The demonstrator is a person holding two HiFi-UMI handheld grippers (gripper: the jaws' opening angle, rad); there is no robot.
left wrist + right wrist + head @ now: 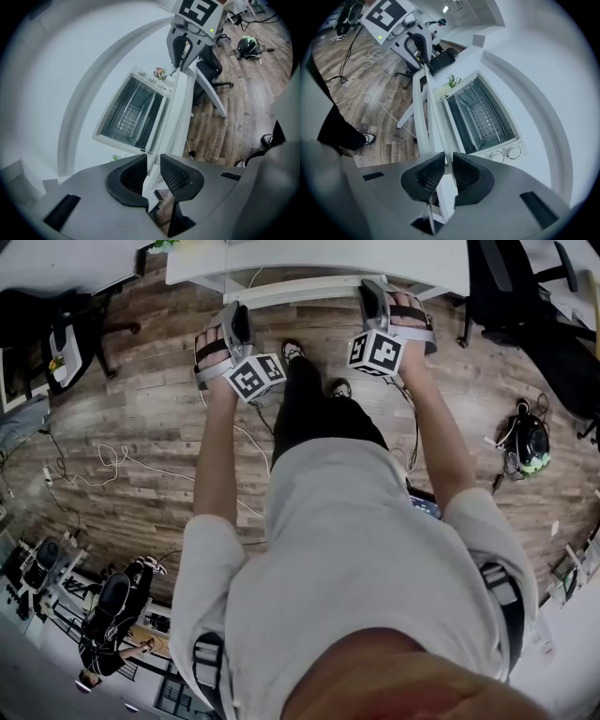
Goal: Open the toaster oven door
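The head view's top edge is cutting off the flat white tabletop (319, 257). The right gripper (448, 157) is hiding the clamped stretch of the long white rail (436, 112). Whether the left gripper (153, 158) is pressing it is not showing.

Lt grey short-slv tee (375, 549), blk trousers (314, 409), blk/wht shoes (292, 351), blk shoulder strap (502, 596)

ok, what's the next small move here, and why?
Probably close the left gripper on the door handle: its jaws straddle the bar with slack, while the right gripper is clamped on it. Then both can pull evenly.
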